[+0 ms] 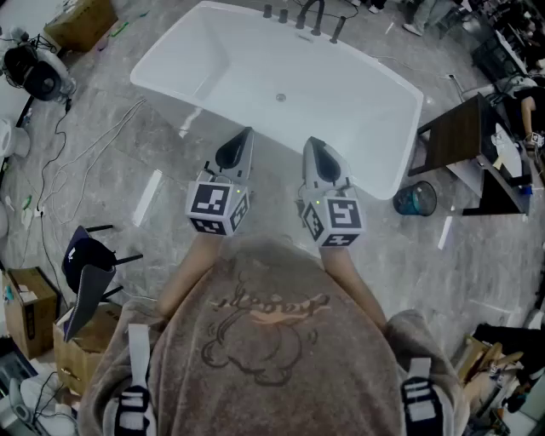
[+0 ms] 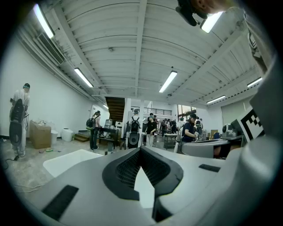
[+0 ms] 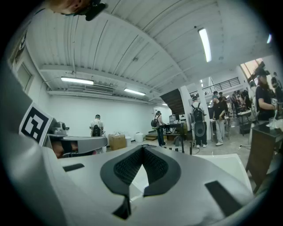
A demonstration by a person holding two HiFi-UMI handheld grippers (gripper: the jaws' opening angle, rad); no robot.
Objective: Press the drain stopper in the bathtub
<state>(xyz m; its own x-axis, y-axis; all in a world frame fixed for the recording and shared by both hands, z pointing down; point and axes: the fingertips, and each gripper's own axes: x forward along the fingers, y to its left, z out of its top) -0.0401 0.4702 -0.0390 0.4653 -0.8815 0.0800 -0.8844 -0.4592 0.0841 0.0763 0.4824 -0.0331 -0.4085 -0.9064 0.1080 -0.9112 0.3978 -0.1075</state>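
With jaws closed tip to tip on nothing, the left gripper (image 1: 245, 133) and right gripper (image 1: 312, 141) hover side by side at the bathtub's (image 1: 238, 68) near rim, while the drain stopper (image 1: 281, 97) sits mid-basin beyond them, taps (image 1: 308, 19) lining the far edge.

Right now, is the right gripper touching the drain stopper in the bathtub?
Apart. The head view shows the right gripper at the near rim of the bathtub, with bare white tub floor between its tip and the drain stopper.
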